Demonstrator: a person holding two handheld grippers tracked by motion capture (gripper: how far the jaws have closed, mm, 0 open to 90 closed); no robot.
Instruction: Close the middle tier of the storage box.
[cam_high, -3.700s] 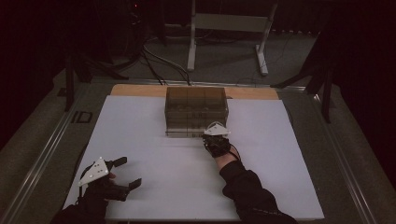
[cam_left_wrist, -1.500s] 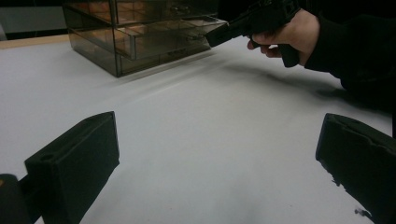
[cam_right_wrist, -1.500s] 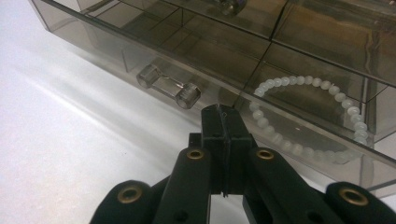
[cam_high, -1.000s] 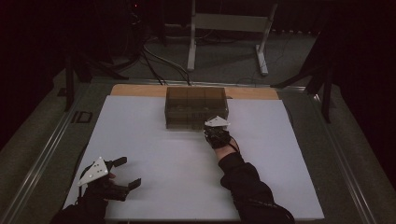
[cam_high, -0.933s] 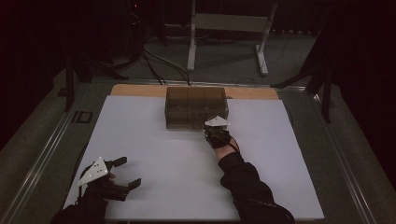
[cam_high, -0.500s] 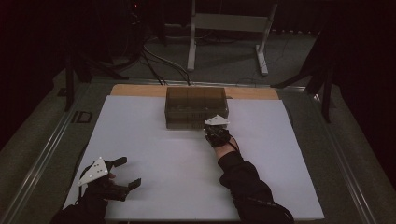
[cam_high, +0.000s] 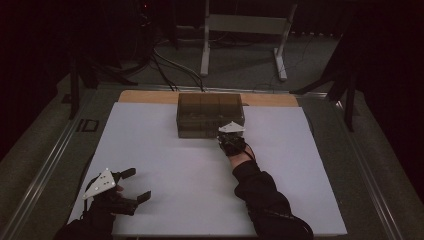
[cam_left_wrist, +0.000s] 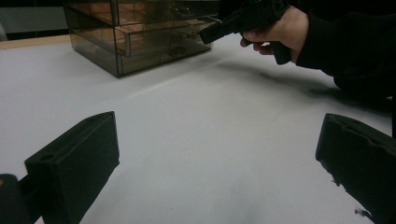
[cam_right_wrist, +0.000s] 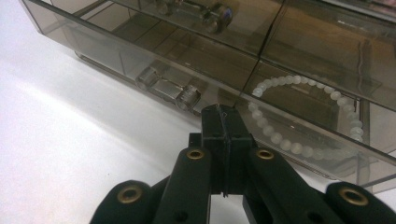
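A smoky see-through drawer box (cam_high: 210, 112) stands at the back middle of the white table top (cam_high: 200, 175). My right gripper (cam_high: 226, 135) is shut, its tips against the front of the box's lower right drawer (cam_right_wrist: 327, 116). In the right gripper view the closed tips (cam_right_wrist: 219, 117) sit at that drawer's upper edge, beside the seam between the two lower drawers. A white bead bracelet (cam_right_wrist: 286, 142) lies inside this drawer. My left gripper (cam_high: 136, 185) rests open at the near left, with only bare table between its jaws (cam_left_wrist: 219, 154). The left gripper view has the right gripper (cam_left_wrist: 208, 33) at the box (cam_left_wrist: 140, 32).
The lower left drawer has a clear bar handle (cam_right_wrist: 168, 88), and another handle (cam_right_wrist: 205, 14) shows on the drawer above. A wooden strip (cam_high: 145, 96) runs behind the white top. A metal stand (cam_high: 245, 30) and cables (cam_high: 165, 60) are on the floor beyond.
Since the earliest frame the right hand has edged a little closer to the drawer box. Over the last second nothing has visibly moved.
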